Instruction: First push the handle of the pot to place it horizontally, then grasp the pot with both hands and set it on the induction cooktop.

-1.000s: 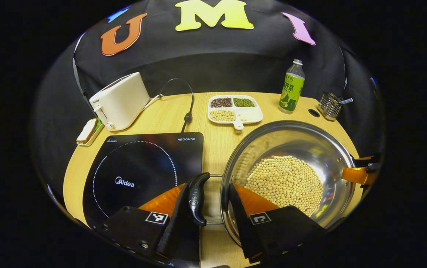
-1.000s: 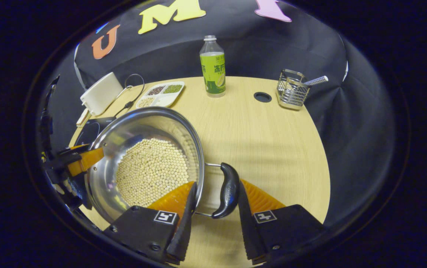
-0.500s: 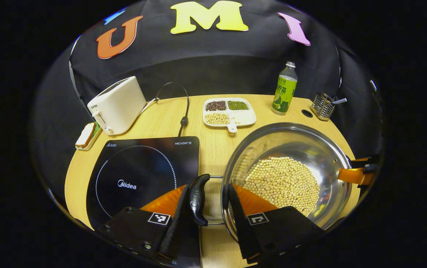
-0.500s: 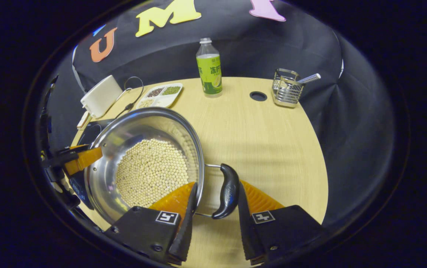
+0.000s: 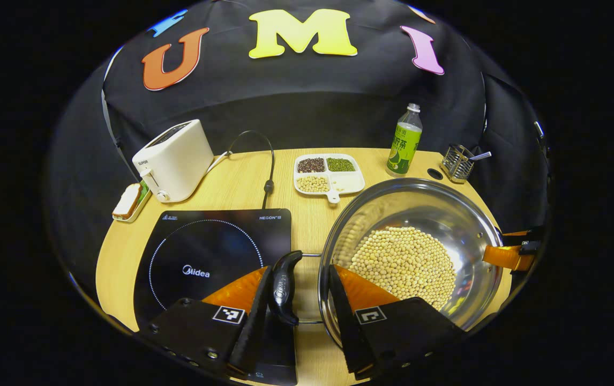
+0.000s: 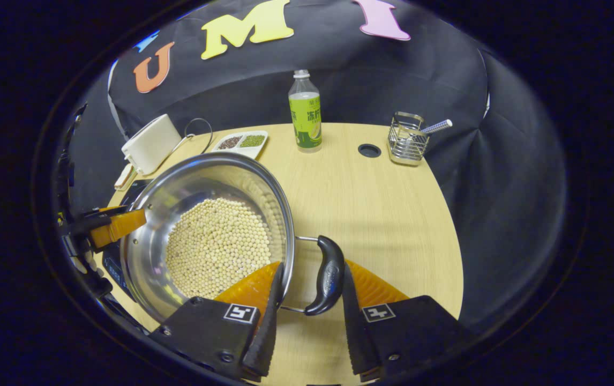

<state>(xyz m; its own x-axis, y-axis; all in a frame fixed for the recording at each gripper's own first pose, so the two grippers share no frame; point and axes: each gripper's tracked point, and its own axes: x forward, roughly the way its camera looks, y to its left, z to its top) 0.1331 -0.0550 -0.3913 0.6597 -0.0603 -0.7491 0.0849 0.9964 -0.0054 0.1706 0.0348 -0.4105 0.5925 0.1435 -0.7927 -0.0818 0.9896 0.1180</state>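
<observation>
Wooden desk [image 6: 382,214], pot [image 5: 419,214] of beans near its right edge, beside the induction cooktop [image 5: 205,252]. Left gripper [image 5: 296,300] and right gripper [image 6: 307,300] each straddle handle and rim, narrowly parted; firm contact unclear.

A round table [image 5: 237,177] with a pale wood-grain top is seen, enclosed at the back and sides by black cloth [image 5: 307,102] hung as the booth wall. The cloth is creased into folds at the right [image 6: 478,134]. A round cable hole [image 6: 369,150] is cut into the tabletop near its far edge. The tabletop is evenly lit from above, while the cloth is left dark. No floor or window can be made out.
</observation>
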